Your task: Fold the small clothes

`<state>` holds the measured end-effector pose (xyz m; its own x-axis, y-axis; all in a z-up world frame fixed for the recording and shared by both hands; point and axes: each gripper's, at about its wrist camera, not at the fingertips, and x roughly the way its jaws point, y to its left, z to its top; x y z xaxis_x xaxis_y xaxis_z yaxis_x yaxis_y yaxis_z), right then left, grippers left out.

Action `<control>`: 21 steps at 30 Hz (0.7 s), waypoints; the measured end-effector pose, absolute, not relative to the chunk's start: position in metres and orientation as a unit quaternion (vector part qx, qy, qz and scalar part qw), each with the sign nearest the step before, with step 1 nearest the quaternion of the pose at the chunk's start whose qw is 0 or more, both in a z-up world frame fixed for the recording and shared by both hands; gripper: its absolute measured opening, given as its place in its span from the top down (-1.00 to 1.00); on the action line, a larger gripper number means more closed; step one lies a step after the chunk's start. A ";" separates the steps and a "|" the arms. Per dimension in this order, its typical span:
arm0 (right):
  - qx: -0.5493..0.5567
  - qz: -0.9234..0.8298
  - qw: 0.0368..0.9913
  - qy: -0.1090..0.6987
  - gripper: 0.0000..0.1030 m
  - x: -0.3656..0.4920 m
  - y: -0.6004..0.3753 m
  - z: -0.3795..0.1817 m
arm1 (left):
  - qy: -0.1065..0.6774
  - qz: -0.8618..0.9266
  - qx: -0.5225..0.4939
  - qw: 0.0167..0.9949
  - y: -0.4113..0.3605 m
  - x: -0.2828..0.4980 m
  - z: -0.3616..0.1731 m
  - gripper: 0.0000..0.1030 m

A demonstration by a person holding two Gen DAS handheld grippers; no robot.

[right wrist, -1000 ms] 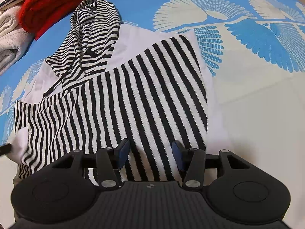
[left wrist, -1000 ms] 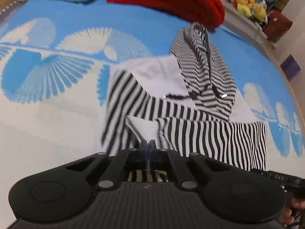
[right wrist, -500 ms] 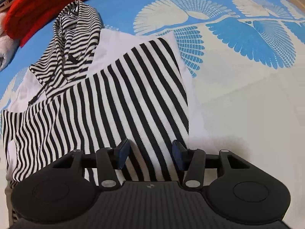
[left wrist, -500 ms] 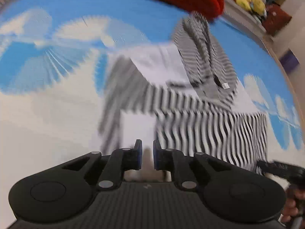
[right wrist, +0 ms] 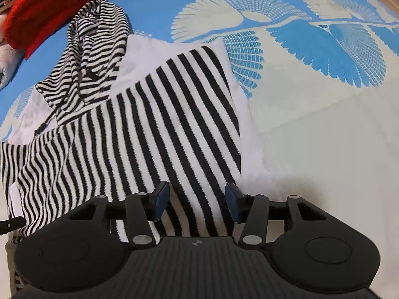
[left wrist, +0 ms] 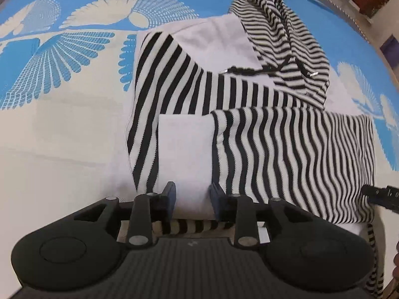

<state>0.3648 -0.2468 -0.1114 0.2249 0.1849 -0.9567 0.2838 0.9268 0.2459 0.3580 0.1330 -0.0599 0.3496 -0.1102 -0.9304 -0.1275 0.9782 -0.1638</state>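
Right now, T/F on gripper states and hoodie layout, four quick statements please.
1. The left gripper is shut on fabric. False: its jaws stand apart, empty, over a white panel.
2. The right gripper is open above the striped hoodie. True.
3. The hood lies toward the far side, near a red garment. True.
4. The hoodie lies on a plain grey cloth. False: the cloth is blue and white with fan patterns.
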 end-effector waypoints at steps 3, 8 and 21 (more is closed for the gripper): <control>0.183 -0.033 0.772 0.608 0.00 0.366 -0.245 -0.102 | 0.559 0.008 -0.119 0.821 0.133 0.356 -0.052 0.31; 0.140 -0.028 0.807 0.573 0.00 0.365 -0.236 -0.076 | 0.544 0.022 -0.102 0.833 0.121 0.353 -0.040 0.30; 0.136 -0.022 0.822 0.553 0.00 0.349 -0.244 -0.050 | 0.507 0.029 -0.095 0.856 0.093 0.341 -0.010 0.28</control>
